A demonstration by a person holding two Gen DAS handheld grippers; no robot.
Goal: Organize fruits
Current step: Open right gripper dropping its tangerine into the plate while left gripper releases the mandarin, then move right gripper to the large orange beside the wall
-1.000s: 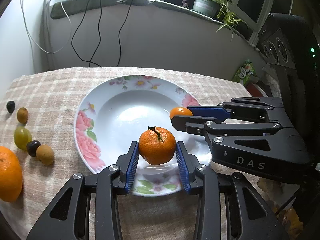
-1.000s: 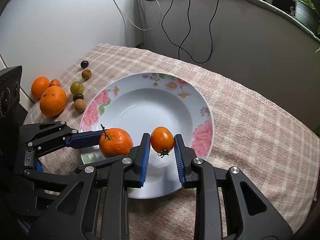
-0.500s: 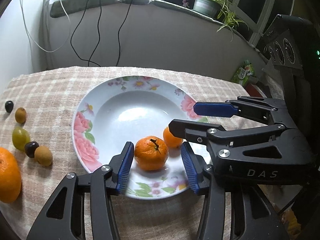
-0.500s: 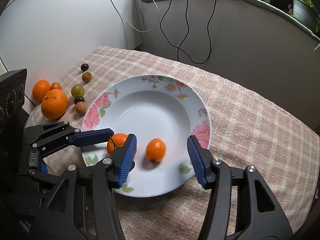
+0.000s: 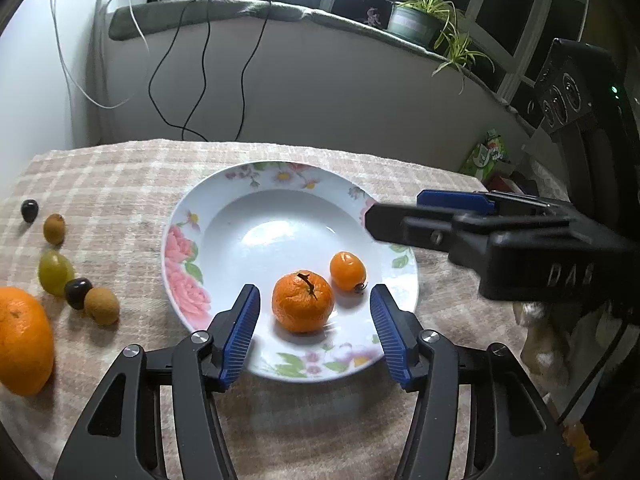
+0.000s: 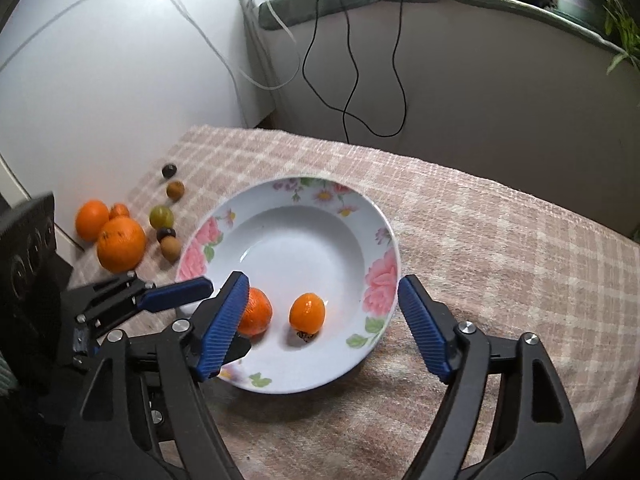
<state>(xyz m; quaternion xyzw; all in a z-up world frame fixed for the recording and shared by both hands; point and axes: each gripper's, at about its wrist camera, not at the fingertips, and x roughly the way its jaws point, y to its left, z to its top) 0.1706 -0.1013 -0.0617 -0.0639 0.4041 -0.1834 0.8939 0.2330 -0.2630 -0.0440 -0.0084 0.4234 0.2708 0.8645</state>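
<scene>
A white floral plate point(image 5: 224, 216) point(image 6: 360, 216) sits on the checked tablecloth. A stemmed tangerine point(image 5: 303, 301) point(image 6: 256, 312) and a smaller orange fruit point(image 5: 347, 271) point(image 6: 307, 312) lie in its near part. My left gripper point(image 5: 315, 334) is open and empty, its pads either side of the tangerine without touching. My right gripper point(image 6: 322, 328) is open and empty, raised above the plate's near edge. It shows at the right of the left wrist view point(image 5: 460, 220).
Left of the plate lie large oranges point(image 6: 121, 243) point(image 5: 22, 340), a green grape point(image 5: 55, 272) point(image 6: 161, 217), dark berries point(image 5: 77, 292) and small brown fruits point(image 5: 102, 306) point(image 6: 175, 189). Cables hang down the back wall point(image 5: 200, 80). The table edge is near on the right point(image 5: 520, 320).
Both grippers opened and let go of their fruits, which now rest on the plate. Both grippers have pulled back and up from the plate.
</scene>
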